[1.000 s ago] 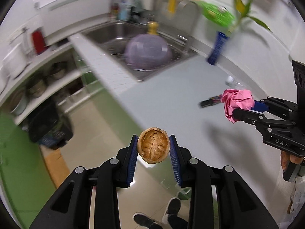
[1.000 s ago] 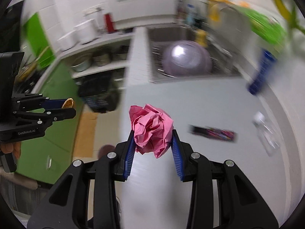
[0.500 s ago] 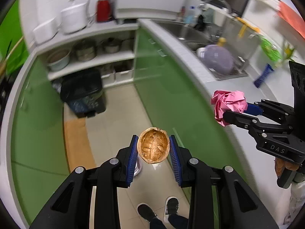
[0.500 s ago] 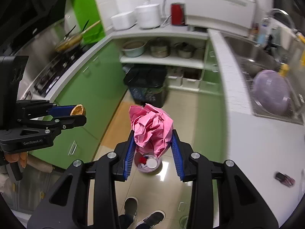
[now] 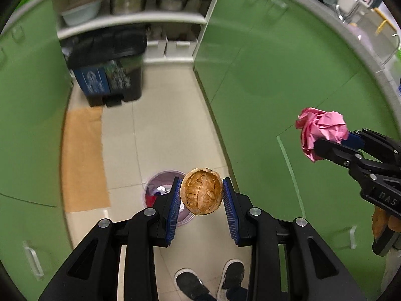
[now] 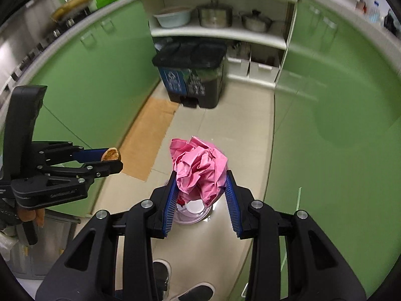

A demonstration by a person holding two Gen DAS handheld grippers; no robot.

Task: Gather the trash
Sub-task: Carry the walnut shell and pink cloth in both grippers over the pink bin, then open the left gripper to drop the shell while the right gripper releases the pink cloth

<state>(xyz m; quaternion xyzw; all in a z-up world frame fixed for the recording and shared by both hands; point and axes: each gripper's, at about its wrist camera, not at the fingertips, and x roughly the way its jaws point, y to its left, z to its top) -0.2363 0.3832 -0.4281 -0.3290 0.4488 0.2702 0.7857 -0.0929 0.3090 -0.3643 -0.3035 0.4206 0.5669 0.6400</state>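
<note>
My left gripper (image 5: 201,195) is shut on a brown walnut shell half (image 5: 201,191), held above the floor. It also shows in the right wrist view (image 6: 111,154). My right gripper (image 6: 200,190) is shut on a crumpled pink paper ball (image 6: 199,166), which also shows at the right of the left wrist view (image 5: 319,128). A small purple bin (image 5: 156,188) with trash inside stands on the floor below both grippers; in the right wrist view the bin (image 6: 191,212) sits right under the paper ball.
A large black pedal bin (image 6: 193,72) stands by open shelves with pots (image 6: 214,12). Green cabinets (image 5: 263,80) line both sides. A brown mat (image 5: 82,160) lies on the tiled floor. The person's shoes (image 5: 210,281) are at the bottom.
Both grippers have swung from the counter down towards the floor, still holding the shell and the paper. The small purple bin now lies right below them.
</note>
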